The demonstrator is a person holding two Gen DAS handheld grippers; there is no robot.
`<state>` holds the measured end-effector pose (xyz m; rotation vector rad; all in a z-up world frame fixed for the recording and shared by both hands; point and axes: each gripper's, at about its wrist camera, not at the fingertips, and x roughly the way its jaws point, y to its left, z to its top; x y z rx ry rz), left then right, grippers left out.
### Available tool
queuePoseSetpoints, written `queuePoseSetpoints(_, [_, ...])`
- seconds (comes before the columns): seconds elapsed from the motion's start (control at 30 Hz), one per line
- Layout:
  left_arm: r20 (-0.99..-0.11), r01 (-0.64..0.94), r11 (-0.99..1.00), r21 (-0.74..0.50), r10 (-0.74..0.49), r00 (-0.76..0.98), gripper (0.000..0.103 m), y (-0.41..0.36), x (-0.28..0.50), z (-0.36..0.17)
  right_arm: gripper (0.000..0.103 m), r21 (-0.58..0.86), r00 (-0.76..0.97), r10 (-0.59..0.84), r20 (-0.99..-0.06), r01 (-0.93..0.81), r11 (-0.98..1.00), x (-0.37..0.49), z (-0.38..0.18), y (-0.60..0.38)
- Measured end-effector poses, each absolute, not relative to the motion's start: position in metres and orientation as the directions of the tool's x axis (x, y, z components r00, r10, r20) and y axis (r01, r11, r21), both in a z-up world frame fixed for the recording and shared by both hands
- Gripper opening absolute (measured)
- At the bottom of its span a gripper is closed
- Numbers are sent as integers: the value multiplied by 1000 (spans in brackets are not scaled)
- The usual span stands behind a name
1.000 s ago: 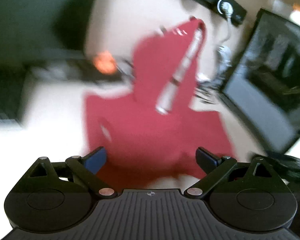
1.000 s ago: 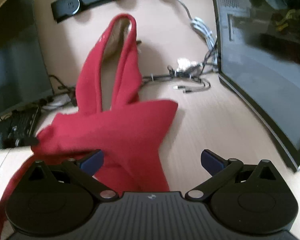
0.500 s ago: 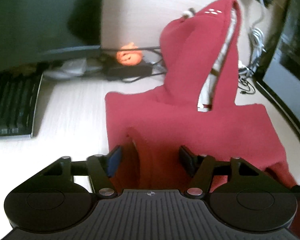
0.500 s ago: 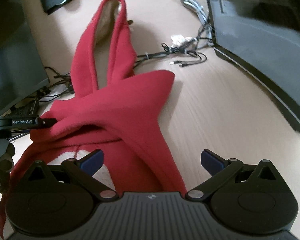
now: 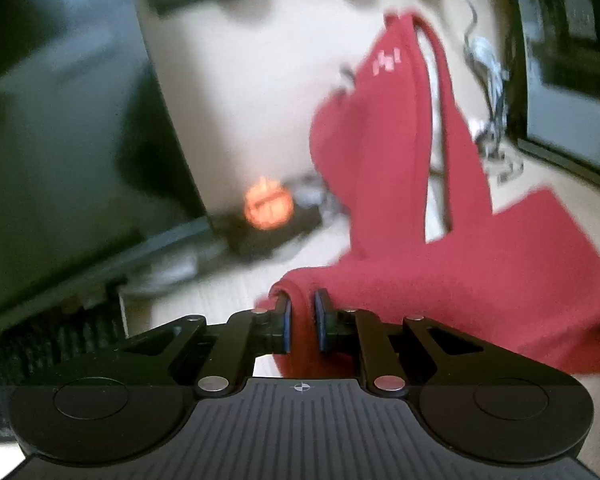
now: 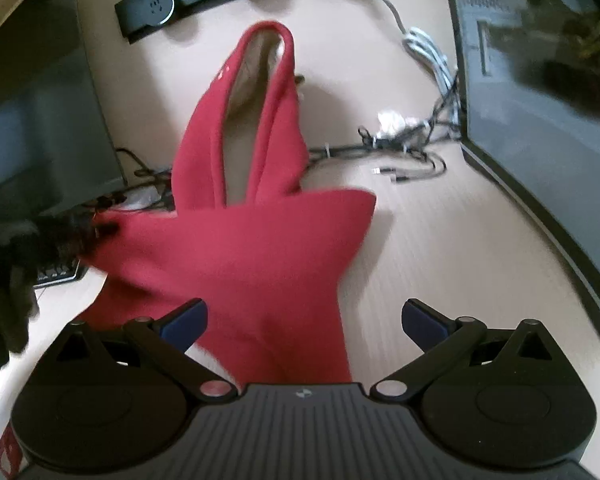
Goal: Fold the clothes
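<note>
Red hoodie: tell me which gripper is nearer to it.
Left. The left gripper is shut on a fold of the red hoodie at its near left edge. The right gripper is open, its fingers either side of the cloth and not pressing it.

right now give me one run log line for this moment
left claw: shut on red garment fold | right claw: open over garment, holding nothing | garment: on desk, unfolded

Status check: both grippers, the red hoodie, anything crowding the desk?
Left gripper shut on red hoodie edge. Right gripper open above the fabric, holding nothing. Cable tangle beside the hood; monitors either side.
</note>
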<state>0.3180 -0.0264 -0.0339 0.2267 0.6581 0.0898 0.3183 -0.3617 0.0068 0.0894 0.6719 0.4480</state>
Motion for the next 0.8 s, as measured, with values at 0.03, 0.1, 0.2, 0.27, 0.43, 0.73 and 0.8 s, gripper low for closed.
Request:
queuePoseSetpoints(0.03, [-620, -10, 974, 227, 153, 770, 16, -24, 317, -41, 103, 212, 696, 424, -579, -373, 903, 322, 9, -360])
queuePoseSetpoints(0.1, [-640, -16, 978, 210, 149, 754, 22, -21, 314, -50, 103, 186, 703, 409, -582, -374, 908, 333, 10, -355])
queuePoseSetpoints(0.2, [-647, -49, 985, 164, 145, 749, 38, -15, 313, -48, 103, 127, 710, 356, -608, -356, 926, 355, 4, -341])
queuePoseSetpoints(0.27, [-651, -72, 989, 132, 141, 746, 57, -11, 313, -46, 103, 55, 693, 274, -667, -321, 946, 371, -8, -324])
queuePoseSetpoints(0.43, [-661, -97, 994, 52, 107, 743, 82, 3, 300, -33, 103, -14, 662, 210, -720, -316, 949, 381, -32, -312])
queuePoseSetpoints(0.73, [-605, 118, 984, -136, -176, 777, 95, -24, 261, -22, 103, 47, 683, 289, -670, -350, 936, 351, -9, -325])
queuePoseSetpoints(0.8, [-620, 130, 982, -140, -189, 762, 95, -33, 261, -31, 103, 72, 682, 330, -652, -378, 923, 340, -3, -325])
